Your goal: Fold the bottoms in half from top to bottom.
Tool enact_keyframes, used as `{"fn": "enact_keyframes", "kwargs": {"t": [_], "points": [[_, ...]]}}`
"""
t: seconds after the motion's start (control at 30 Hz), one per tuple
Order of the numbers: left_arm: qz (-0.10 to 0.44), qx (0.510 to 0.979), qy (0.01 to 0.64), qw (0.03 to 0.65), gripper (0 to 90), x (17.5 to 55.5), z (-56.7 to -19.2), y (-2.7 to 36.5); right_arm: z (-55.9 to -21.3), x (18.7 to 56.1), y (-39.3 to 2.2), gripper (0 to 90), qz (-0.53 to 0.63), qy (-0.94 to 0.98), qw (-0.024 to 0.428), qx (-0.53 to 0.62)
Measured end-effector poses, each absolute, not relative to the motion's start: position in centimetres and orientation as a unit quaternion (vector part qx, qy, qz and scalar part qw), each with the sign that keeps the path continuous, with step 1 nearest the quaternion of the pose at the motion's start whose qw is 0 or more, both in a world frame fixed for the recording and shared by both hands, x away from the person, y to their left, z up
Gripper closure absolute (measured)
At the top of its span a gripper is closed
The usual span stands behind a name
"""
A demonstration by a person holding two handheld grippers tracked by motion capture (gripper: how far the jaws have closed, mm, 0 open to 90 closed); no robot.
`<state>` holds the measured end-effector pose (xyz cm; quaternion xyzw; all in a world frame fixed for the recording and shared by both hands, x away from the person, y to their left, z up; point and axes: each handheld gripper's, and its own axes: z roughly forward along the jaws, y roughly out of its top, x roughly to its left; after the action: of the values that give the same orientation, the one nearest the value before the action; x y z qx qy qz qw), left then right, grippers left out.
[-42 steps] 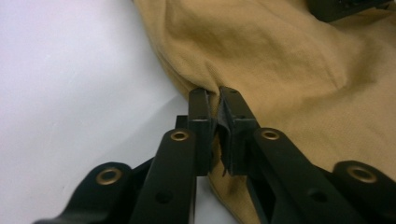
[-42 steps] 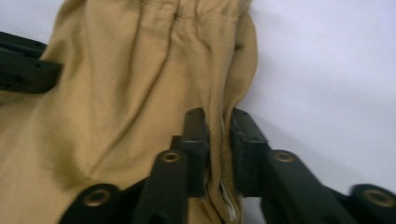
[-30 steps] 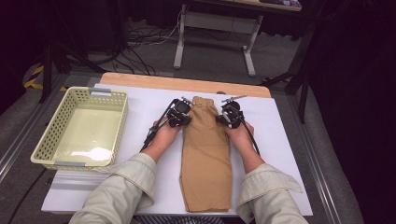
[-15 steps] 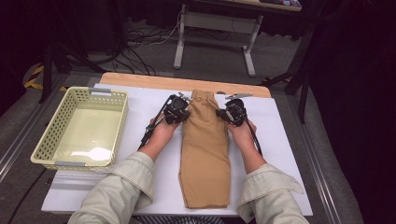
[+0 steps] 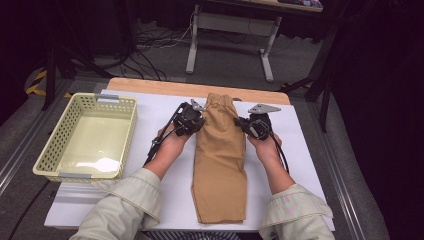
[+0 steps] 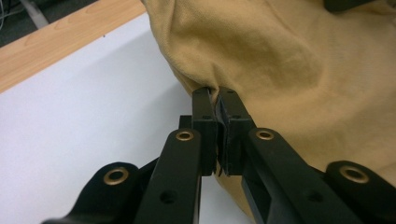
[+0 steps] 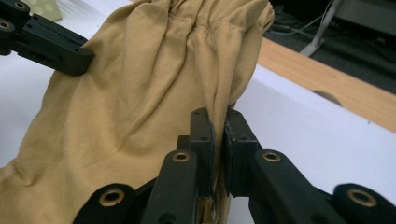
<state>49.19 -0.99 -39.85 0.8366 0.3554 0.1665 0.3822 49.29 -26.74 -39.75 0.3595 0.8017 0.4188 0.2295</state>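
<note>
Since the earlier high-view frames both hands have carried the upper end of the tan trousers (image 5: pixel 220 155) farther up the frame, so the gathered waistband now reaches the wooden strip (image 5: pixel 150 86) along the far edge, and the fabric lies longer and narrower than before.

The white table top (image 5: pixel 310 165) takes up the middle of the high view, with grey floor around it and a metal stand (image 5: pixel 230 30) at the top centre. The trousers lie folded lengthwise down the centre of the frame, from the waistband at upper centre to the leg hems at lower centre. A pale yellow basket (image 5: pixel 50 150) sits at the left, well apart from the cloth.

The person's sleeves (image 5: pixel 125 205) enter from the bottom. The left gripper (image 5: pixel 196 119) sits against the left edge of the cloth near the waistband; in the left gripper view (image 6: pixel 215 100) its jaws are pressed together on a pinch of that fabric edge. The right gripper (image 5: pixel 246 125) sits at the opposite edge; in the right gripper view (image 7: pixel 218 122) its jaws are clamped on a vertical fold of cloth below the gathered waistband, with the left gripper's dark jaws at the upper left of that frame.
</note>
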Motion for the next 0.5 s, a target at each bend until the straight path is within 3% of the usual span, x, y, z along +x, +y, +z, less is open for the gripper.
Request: {"fn": "enact_keyframes", "kwargs": {"t": [0.5], "points": [[0.179,0.827,0.325,0.422,86.6,45.4,-38.3,0.1,-38.5,46.9,-27.5,83.6,0.451,0.803,0.232,0.311]]}}
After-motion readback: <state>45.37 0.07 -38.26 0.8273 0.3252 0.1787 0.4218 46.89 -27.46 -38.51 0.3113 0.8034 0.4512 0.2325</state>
